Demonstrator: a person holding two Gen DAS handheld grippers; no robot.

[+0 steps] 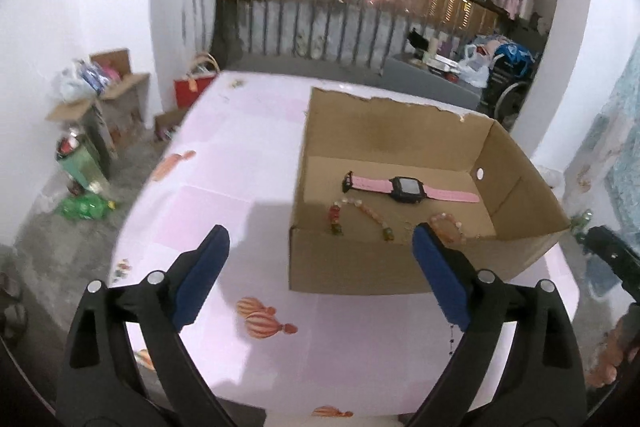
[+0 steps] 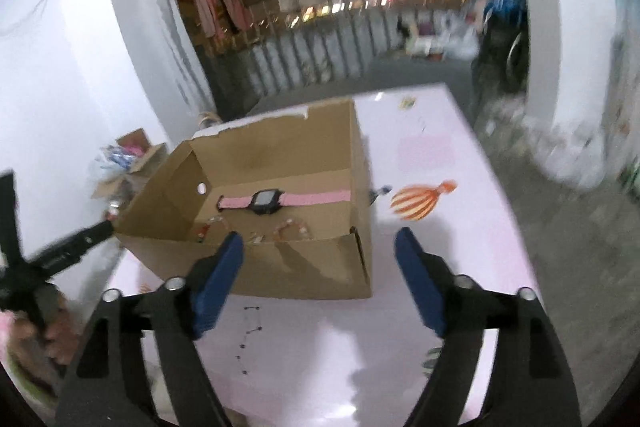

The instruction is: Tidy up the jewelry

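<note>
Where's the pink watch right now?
The watch lies flat on the floor of the cardboard box, toward its back wall, with the beaded bracelets just in front of it; both views show it.

The near wall of the cardboard box (image 2: 256, 267) hides the lower parts of the beaded bracelets (image 2: 290, 229) in the right wrist view, and a blue gripper pad (image 1: 438, 279) covers part of one bracelet (image 1: 448, 227) in the left wrist view. The balcony clutter (image 2: 440, 35) on the far right is smeared with blur. A dark beaded chain (image 1: 452, 341) is mostly hidden behind that pad.
</note>
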